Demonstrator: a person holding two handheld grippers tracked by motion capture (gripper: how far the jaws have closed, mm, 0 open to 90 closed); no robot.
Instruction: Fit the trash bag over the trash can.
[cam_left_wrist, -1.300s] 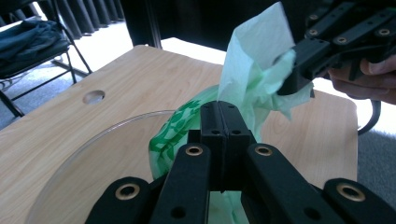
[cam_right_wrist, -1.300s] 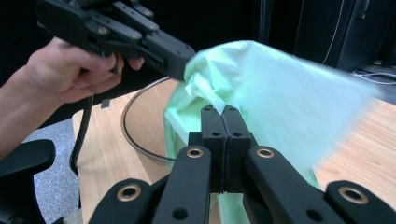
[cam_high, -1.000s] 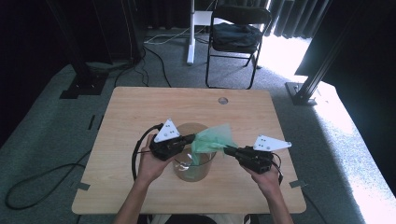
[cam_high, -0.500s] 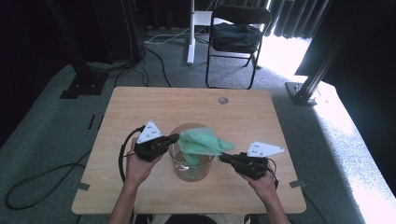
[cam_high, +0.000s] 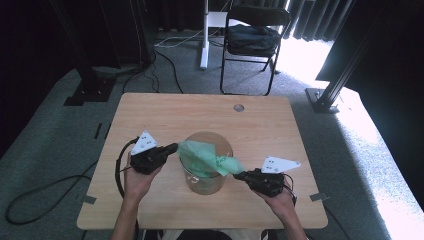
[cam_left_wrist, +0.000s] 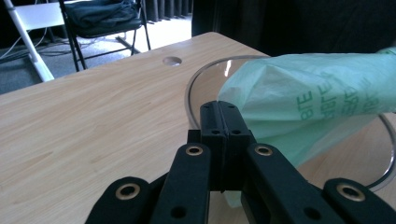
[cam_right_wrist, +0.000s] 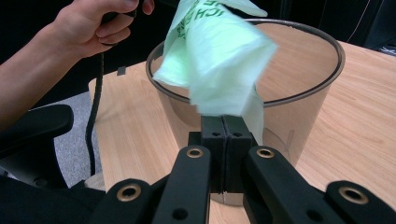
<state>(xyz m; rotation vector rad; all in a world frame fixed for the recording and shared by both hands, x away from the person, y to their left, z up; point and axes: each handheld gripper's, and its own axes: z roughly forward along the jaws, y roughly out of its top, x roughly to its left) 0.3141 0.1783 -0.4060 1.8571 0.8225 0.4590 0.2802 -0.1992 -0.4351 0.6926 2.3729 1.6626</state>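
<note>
Now spreading bag (cam_high: 205, 158) over bin (cam_high: 206, 184) mid-table, both grippers (cam_high: 172, 148) (cam_high: 239, 175) clamped on it; next, seat over rim.

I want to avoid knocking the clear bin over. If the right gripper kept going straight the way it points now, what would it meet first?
Most likely the clear bin itself: the right gripper, shut on the green bag, points at the bin's near wall just below the rim. Depth is hard to judge, but the wall looks very close.

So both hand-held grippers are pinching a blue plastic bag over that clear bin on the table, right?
Not blue: the plastic bag is pale green, as the high view shows. The left hand-held gripper and right hand-held gripper do pinch it over the clear bin.
</note>
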